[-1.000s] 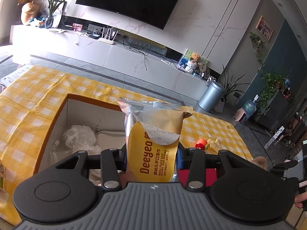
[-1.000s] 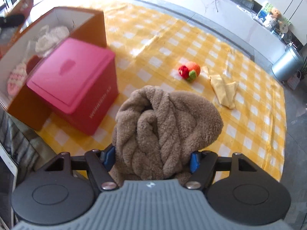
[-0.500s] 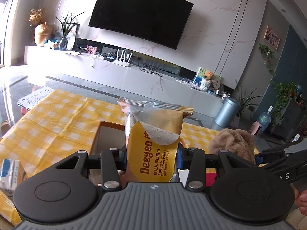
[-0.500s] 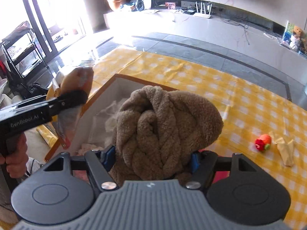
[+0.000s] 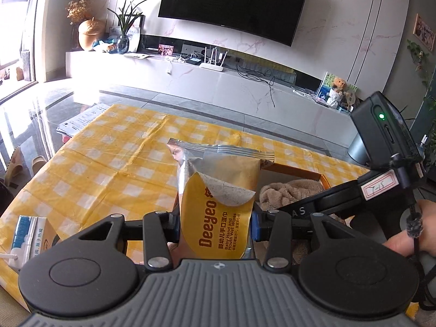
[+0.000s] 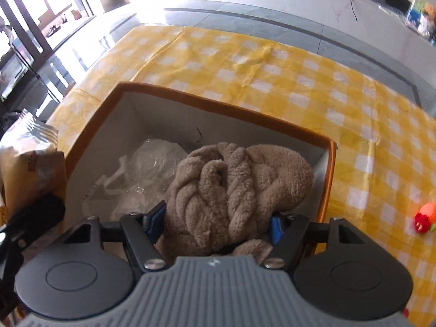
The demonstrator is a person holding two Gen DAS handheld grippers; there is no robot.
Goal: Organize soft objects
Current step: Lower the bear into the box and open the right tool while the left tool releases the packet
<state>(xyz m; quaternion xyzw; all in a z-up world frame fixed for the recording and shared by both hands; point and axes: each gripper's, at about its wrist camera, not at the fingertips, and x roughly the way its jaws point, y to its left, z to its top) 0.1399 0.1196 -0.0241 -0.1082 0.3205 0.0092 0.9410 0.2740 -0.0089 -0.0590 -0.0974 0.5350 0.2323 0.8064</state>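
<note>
My left gripper is shut on a yellow and silver pack of wet wipes, held upright left of the orange box. My right gripper is shut on a fluffy brown knitted hat, which hangs over the open orange box. Crumpled clear plastic lies in the box's white inside. In the left wrist view, the brown hat shows over the box behind the right gripper's black handle. The wipes pack also shows at the left edge of the right wrist view.
A yellow checked cloth covers the table. A small orange and red crochet toy lies to the right of the box. A small carton stands at the table's near left. A person's hand holds the right tool. A TV cabinet runs along the wall.
The right gripper has carried the brown hat leftward from beside the red box to over the orange box. The left gripper with the wipes has swung left, off the box.
</note>
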